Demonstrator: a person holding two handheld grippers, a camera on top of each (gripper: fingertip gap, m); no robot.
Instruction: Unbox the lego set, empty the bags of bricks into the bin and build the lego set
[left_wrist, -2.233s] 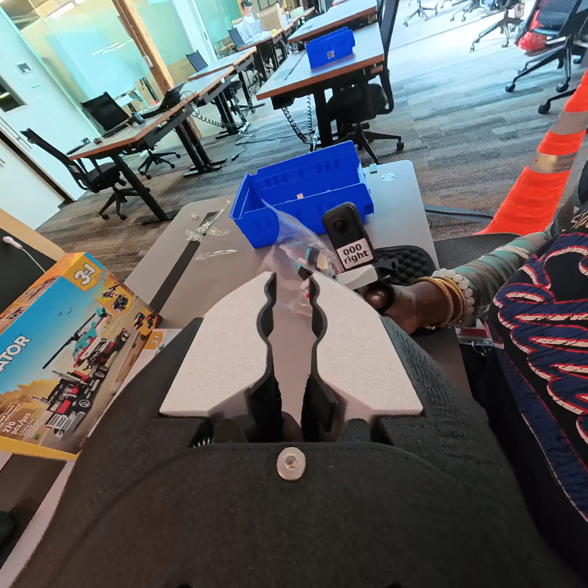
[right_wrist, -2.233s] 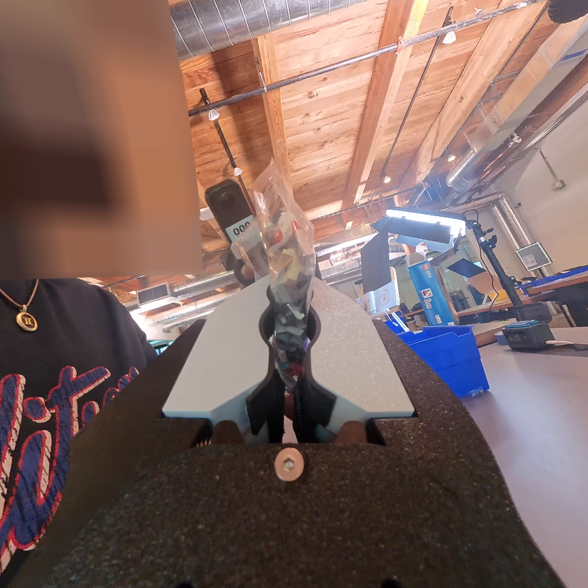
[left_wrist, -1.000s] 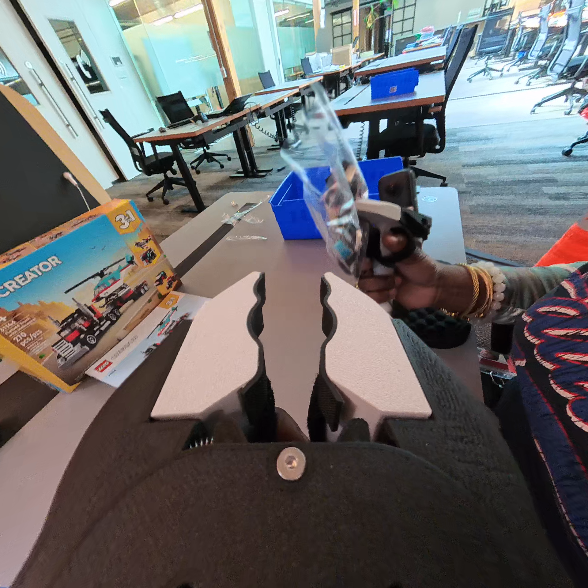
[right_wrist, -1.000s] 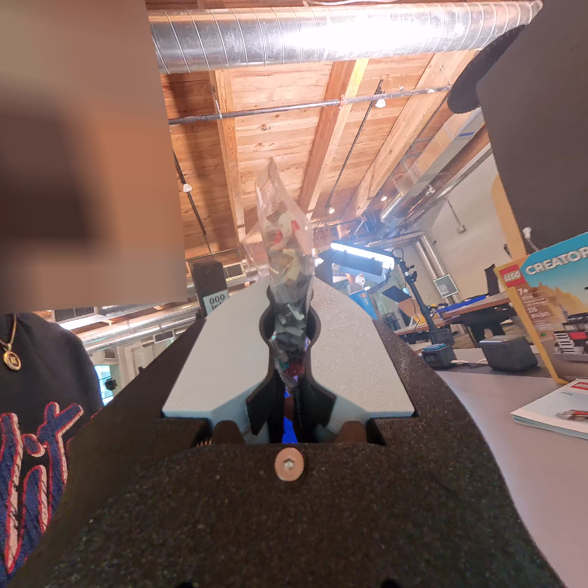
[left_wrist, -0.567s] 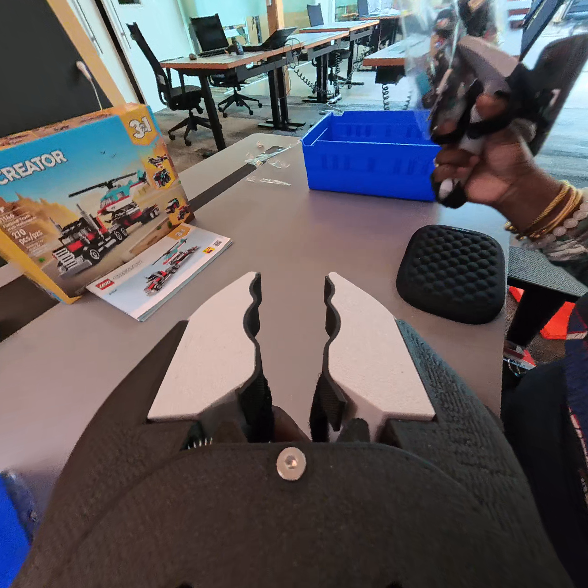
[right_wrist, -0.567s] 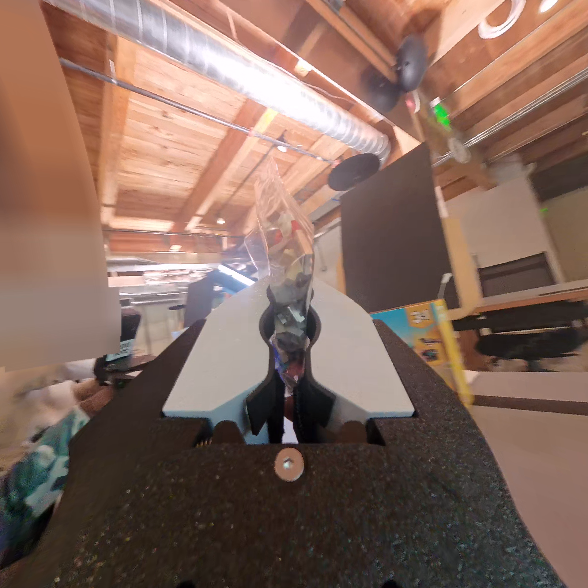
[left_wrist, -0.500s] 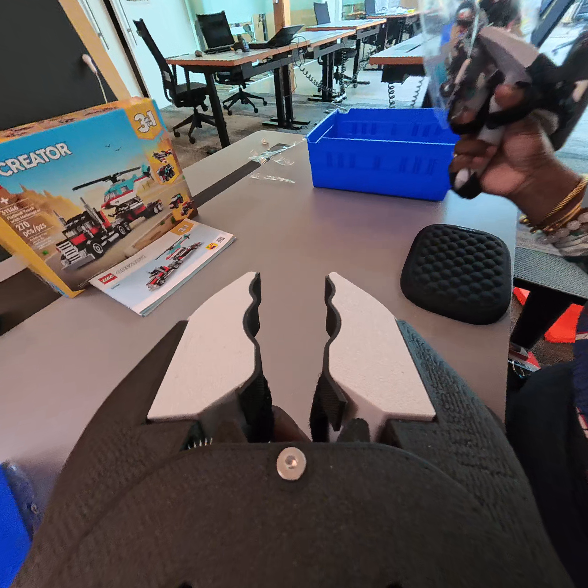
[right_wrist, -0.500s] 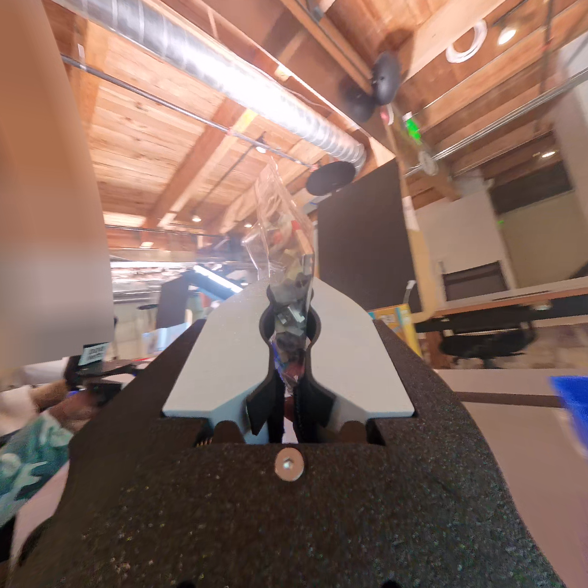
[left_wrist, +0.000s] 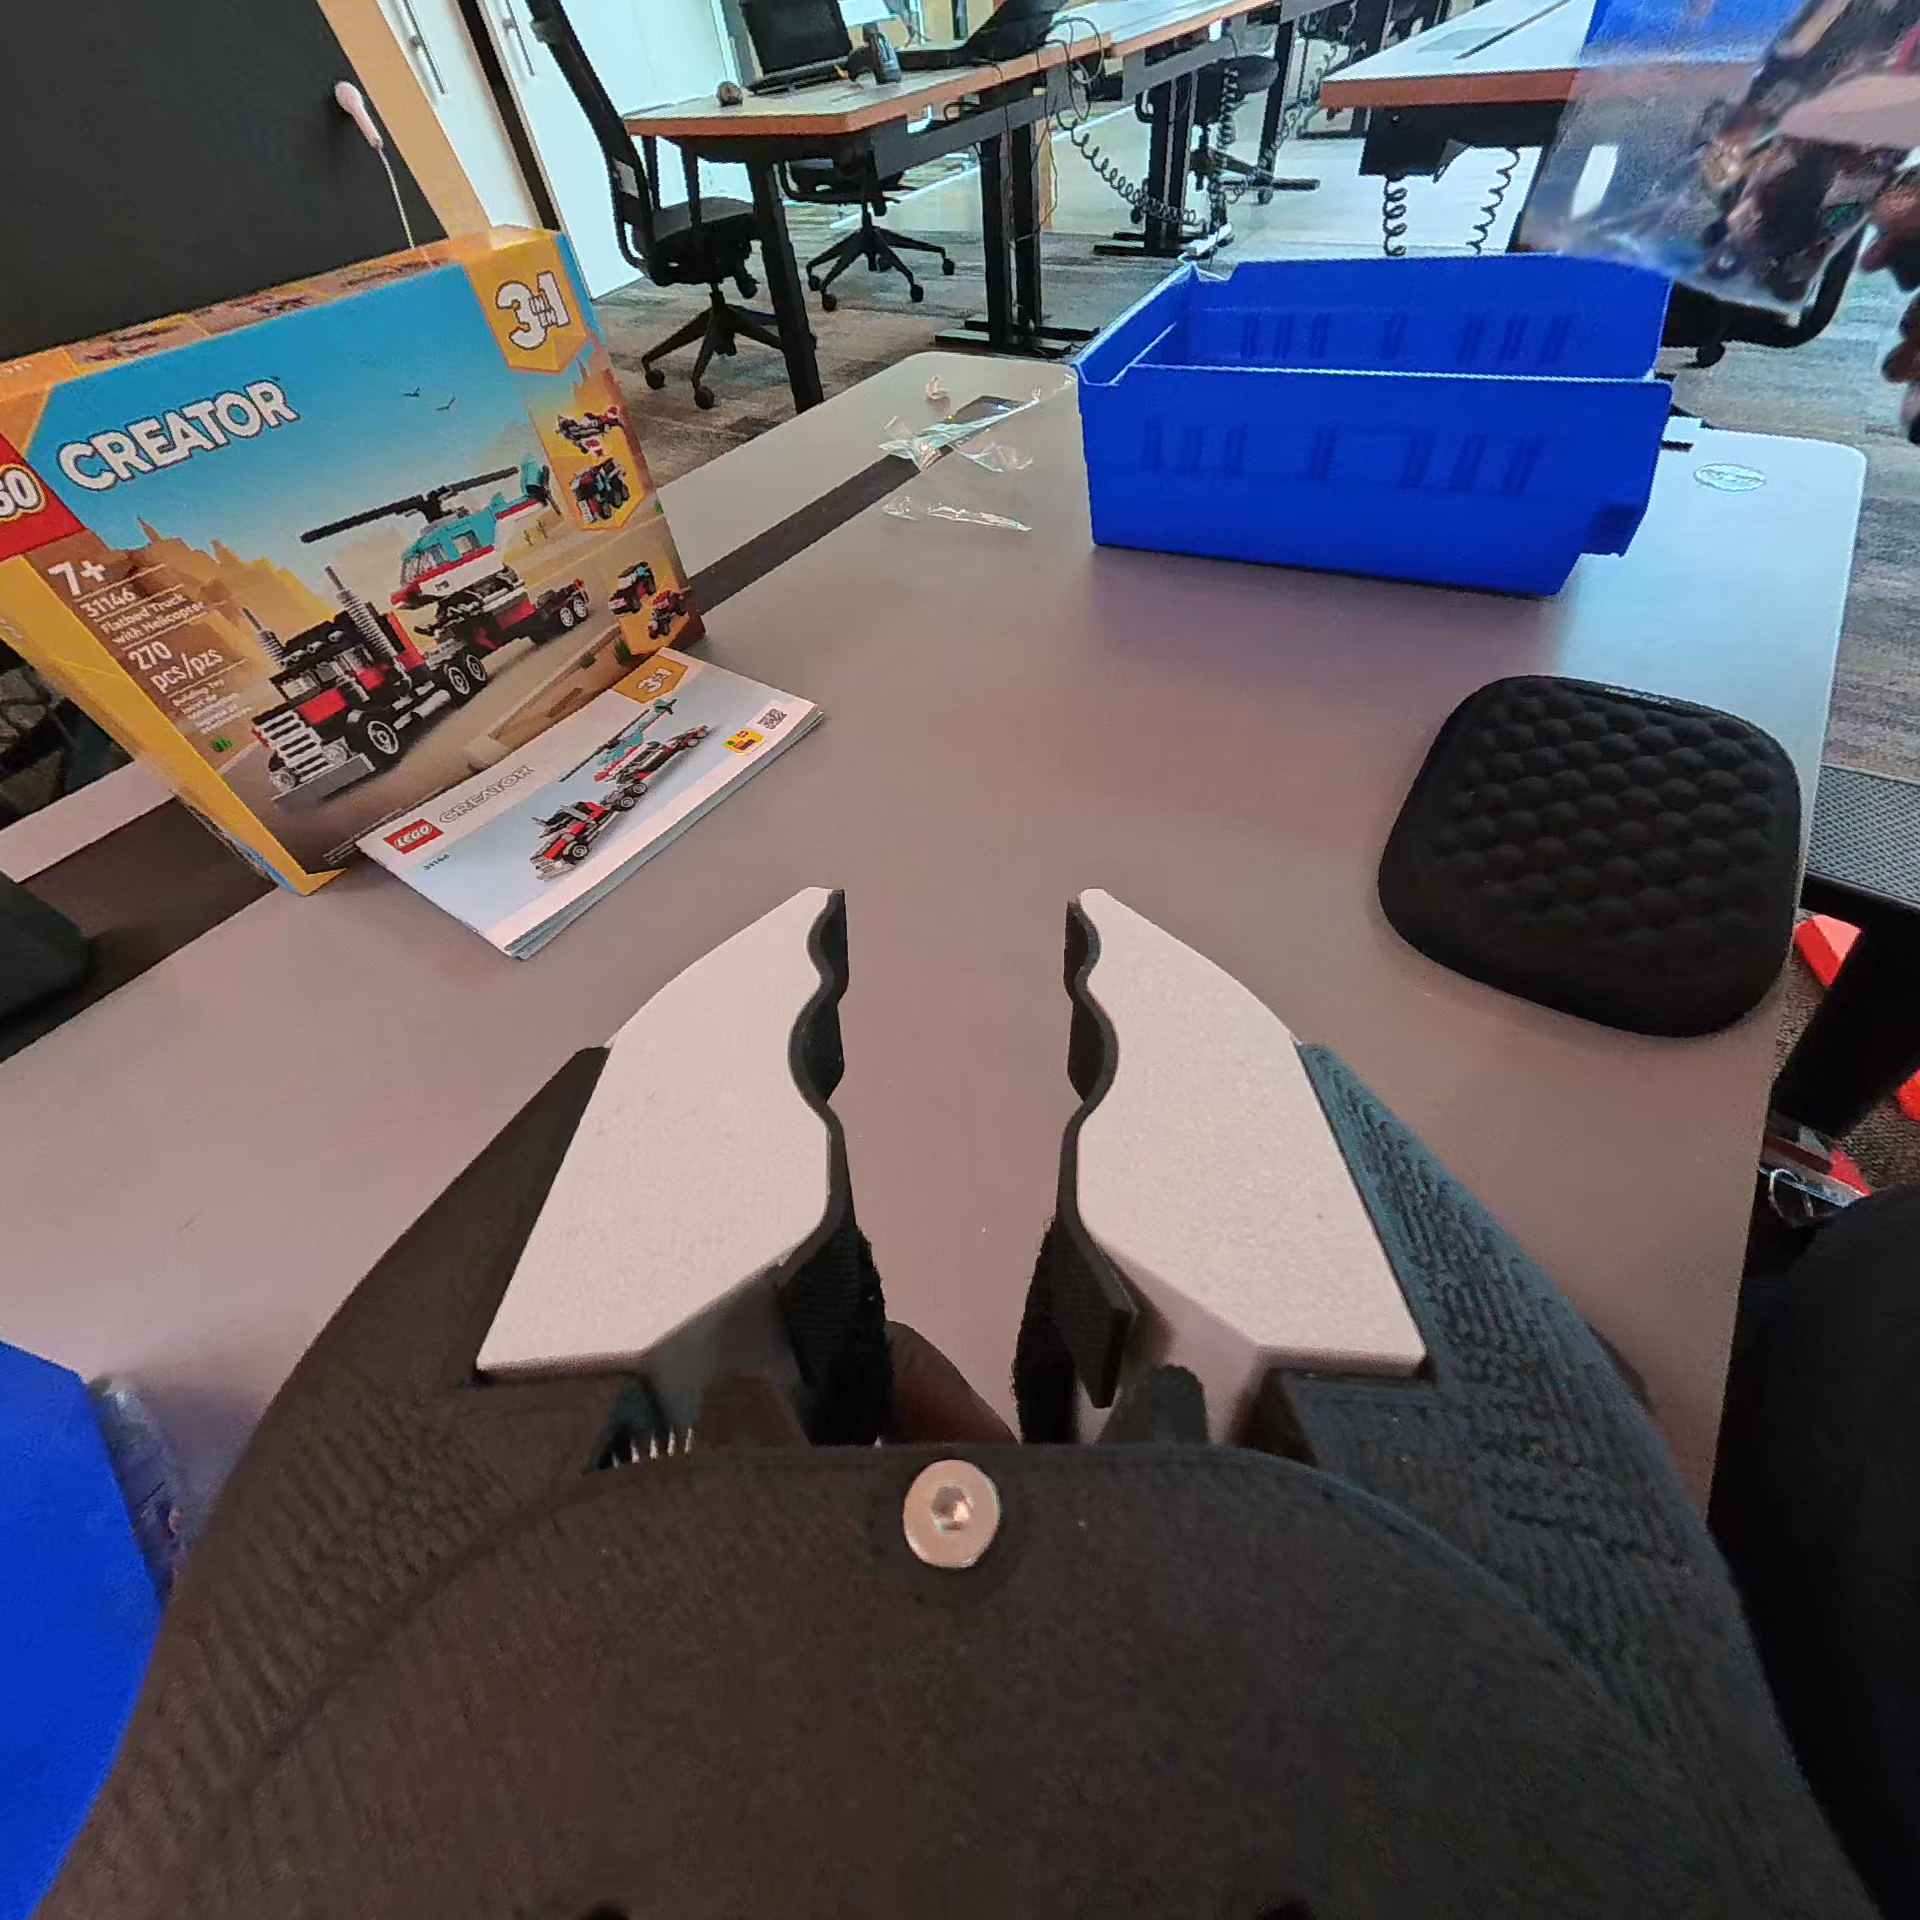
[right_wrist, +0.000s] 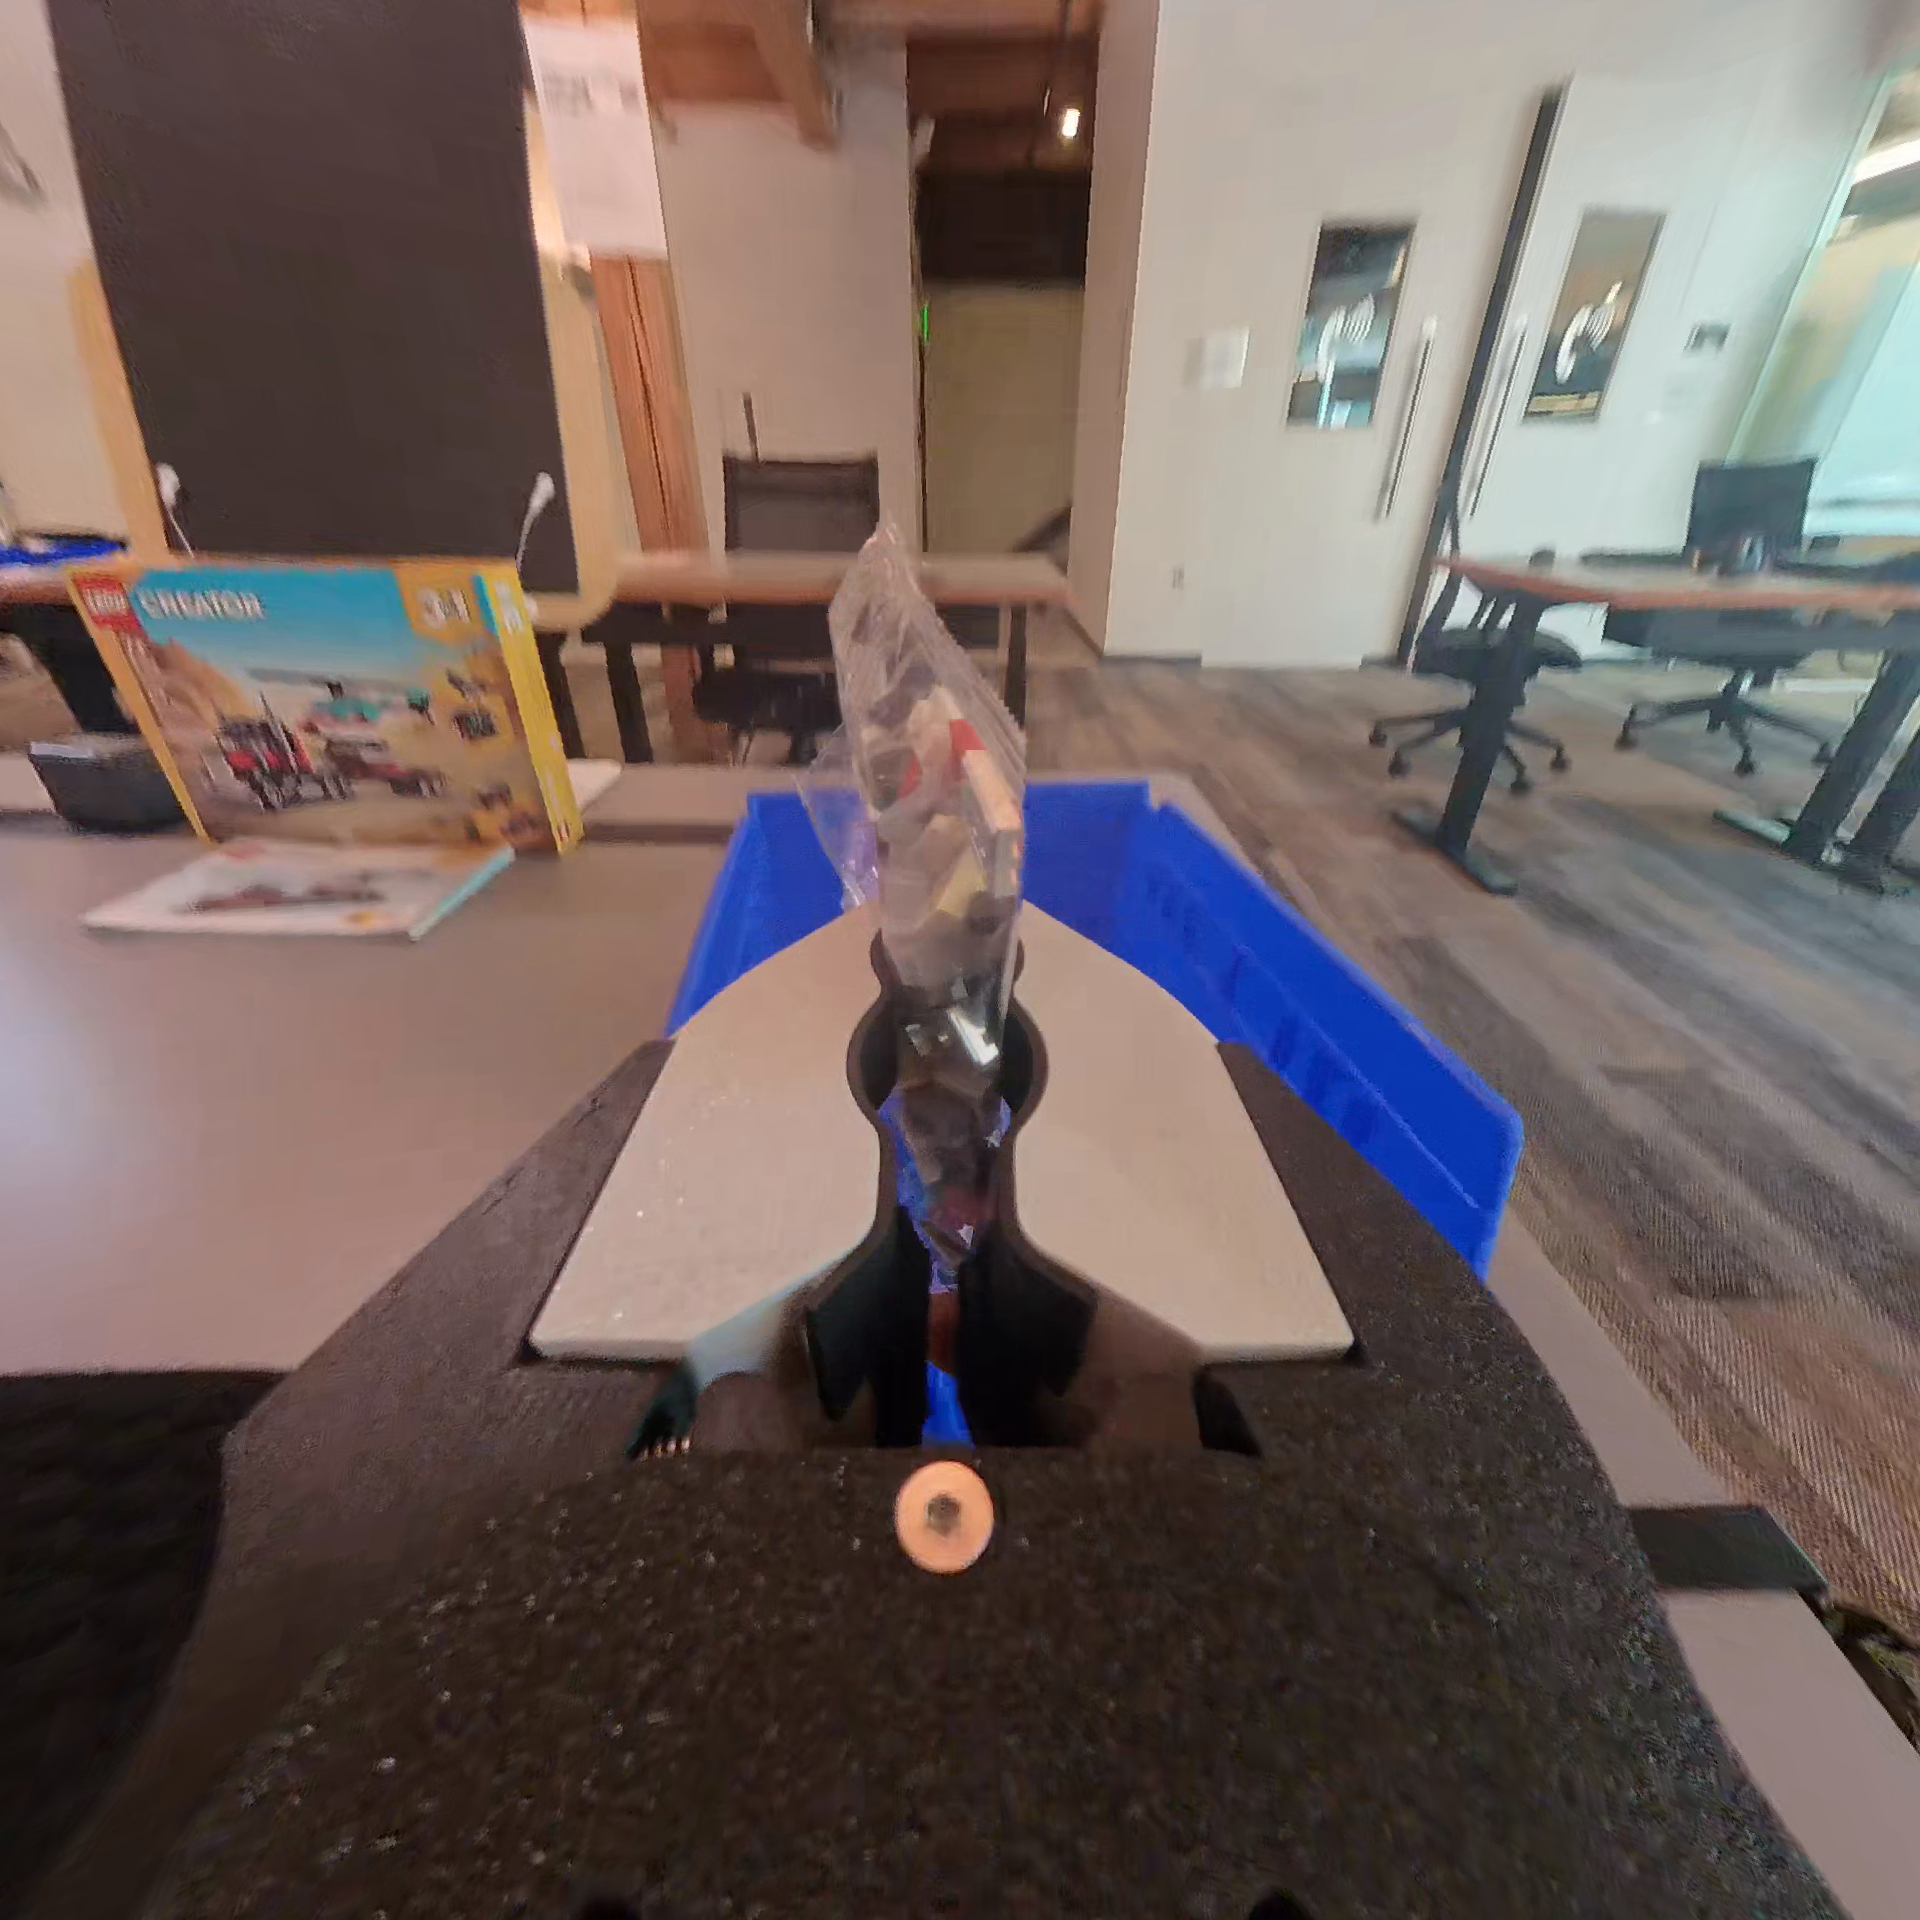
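Observation:
My right gripper is shut on a clear bag of bricks, which sticks up and forward from the jaws over the near end of the blue bin. In the left wrist view the bag hangs blurred at the top right, above the bin. My left gripper is open and empty, low over the grey table. The lego box stands at the left with the instruction booklet lying in front of it; both also show in the right wrist view, box and booklet.
A black padded mat lies at the table's right edge. Scraps of clear plastic lie left of the bin. Something blue shows at the lower left corner. Office desks and chairs stand beyond the table. Across from one pair of fingers to the other is roughly 50 centimetres.
My right gripper has swung down from pointing at the ceiling to level, carrying the bag over the blue bin. My left gripper has stayed open and drawn back a little.

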